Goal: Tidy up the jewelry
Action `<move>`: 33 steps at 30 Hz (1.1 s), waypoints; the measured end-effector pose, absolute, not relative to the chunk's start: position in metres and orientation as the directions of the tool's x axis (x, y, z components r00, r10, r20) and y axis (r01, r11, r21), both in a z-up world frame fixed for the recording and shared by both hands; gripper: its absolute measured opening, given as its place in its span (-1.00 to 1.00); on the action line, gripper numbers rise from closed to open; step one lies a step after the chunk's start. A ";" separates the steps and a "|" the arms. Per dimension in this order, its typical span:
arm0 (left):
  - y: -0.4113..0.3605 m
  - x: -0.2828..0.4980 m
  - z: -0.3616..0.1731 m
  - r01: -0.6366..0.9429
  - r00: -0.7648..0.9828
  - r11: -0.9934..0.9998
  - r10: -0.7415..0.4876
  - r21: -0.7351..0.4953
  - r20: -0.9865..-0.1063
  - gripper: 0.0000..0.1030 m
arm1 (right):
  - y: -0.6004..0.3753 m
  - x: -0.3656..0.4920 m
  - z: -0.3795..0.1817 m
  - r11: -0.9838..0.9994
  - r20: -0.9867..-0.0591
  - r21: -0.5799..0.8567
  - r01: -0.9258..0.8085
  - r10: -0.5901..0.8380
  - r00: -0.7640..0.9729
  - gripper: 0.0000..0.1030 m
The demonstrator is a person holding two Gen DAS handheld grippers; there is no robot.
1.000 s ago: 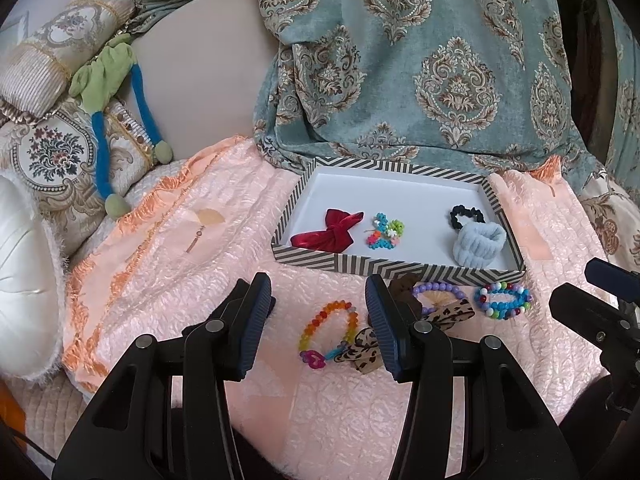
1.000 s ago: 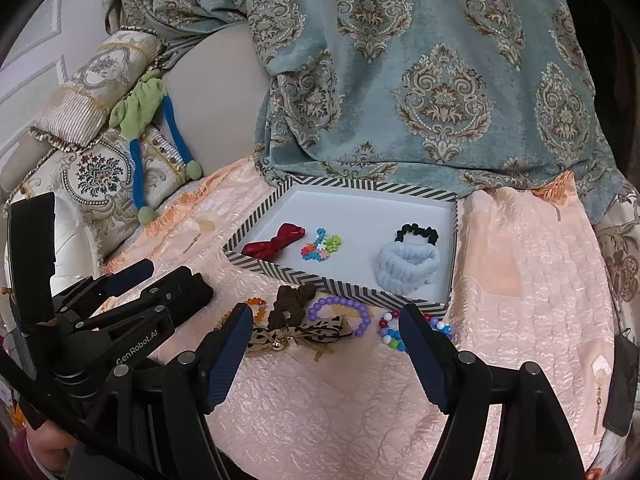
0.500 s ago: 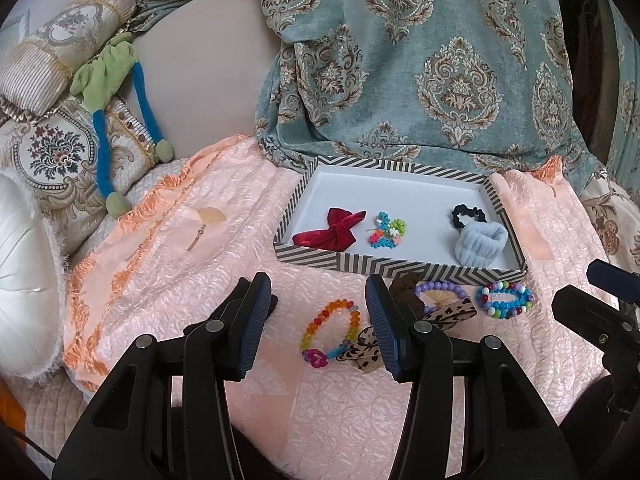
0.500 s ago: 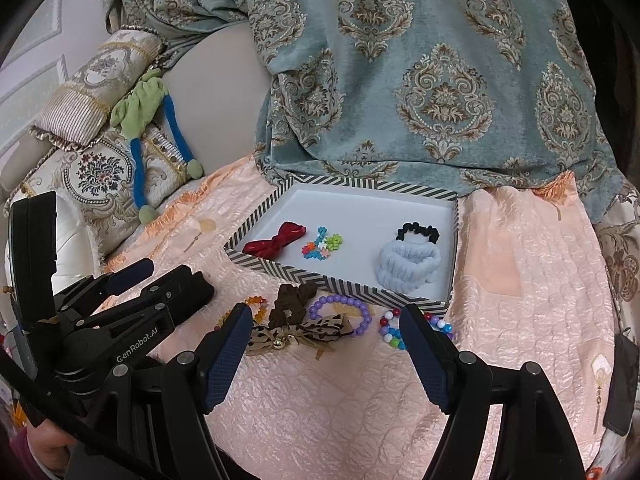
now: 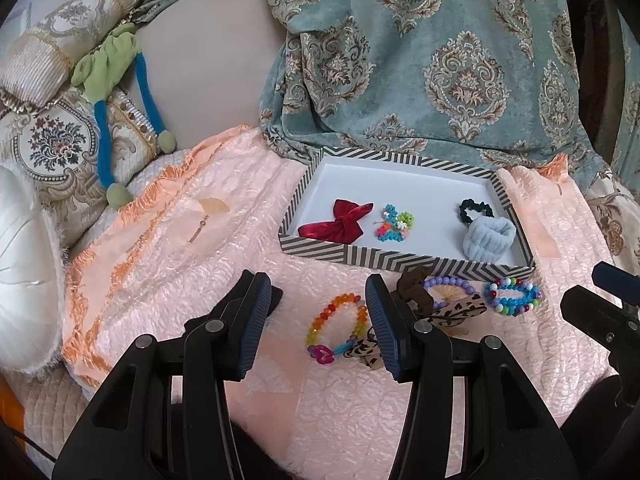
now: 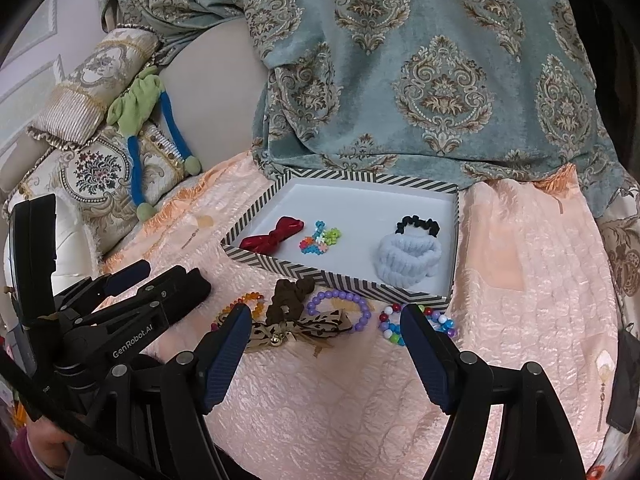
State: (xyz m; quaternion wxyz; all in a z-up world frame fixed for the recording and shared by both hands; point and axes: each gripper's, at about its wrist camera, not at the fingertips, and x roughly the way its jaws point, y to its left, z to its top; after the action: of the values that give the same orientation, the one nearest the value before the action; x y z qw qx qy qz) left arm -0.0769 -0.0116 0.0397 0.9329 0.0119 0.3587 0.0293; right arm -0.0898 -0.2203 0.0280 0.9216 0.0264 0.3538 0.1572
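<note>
Left wrist view. Left gripper (image 5: 316,312) spread wide, holding nothing, poised over the peach quilted cloth (image 5: 192,248). Rainbow glass-bead bracelet (image 5: 338,330) between the fingers, hard against the right-hand pad. Leopard-print ribbon bow (image 5: 460,310) partly hidden behind that same finger, brown fabric scrunchie (image 5: 416,286) and purple bead bracelet (image 5: 450,286) just beyond, all piled close in front of the striped black-and-white cardboard tray (image 5: 400,258). Likely trouble: closing here could pinch ribbon together with beads and drag both, or snag the soft cloth.

Right wrist view. Right gripper (image 6: 326,320) also wide apart and empty, straddling the bow, scrunchie and purple bracelet; multicoloured plastic-bead bracelet (image 6: 394,328) touching the right-hand finger. Red velvet bow (image 6: 274,236), flower-bead piece (image 6: 320,238), black scrunchie (image 6: 418,226) and pale blue fluffy wristband (image 6: 408,260) already in the tray. Risks: grabbing several tangled items at once; clipping the tray wall; colliding with the other tool working the same small cluster.
</note>
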 end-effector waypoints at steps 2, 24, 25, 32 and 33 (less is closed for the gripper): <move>-0.011 -0.076 0.040 -0.048 0.742 0.998 0.065 0.045 -0.667 -0.05 | -0.220 -0.089 0.029 0.949 -0.644 0.159 -0.272 0.308 0.700 0.45; 0.002 -0.067 0.022 -0.079 0.704 0.996 0.093 0.052 -0.704 -0.05 | -0.223 -0.080 0.020 0.952 -0.664 0.168 -0.256 0.302 0.684 0.46; 0.003 -0.066 0.021 -0.079 0.703 0.995 0.094 0.054 -0.705 -0.05 | -0.224 -0.080 0.020 0.952 -0.665 0.167 -0.256 0.300 0.684 0.46; 0.017 -0.059 0.010 -0.088 0.668 0.995 0.087 0.037 -0.739 -0.05 | -0.231 -0.076 0.014 0.954 -0.675 0.170 -0.246 0.295 0.677 0.46; 0.020 -0.058 0.008 -0.091 0.663 0.995 0.082 0.029 -0.744 -0.05 | -0.233 -0.075 0.012 0.952 -0.677 0.174 -0.251 0.301 0.671 0.46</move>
State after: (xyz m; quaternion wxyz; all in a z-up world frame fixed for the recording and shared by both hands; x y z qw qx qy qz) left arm -0.0581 0.0202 0.0082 0.9120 -0.0055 0.4075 0.0476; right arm -0.0755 -0.2329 0.0116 0.9136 0.0332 0.3761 0.1513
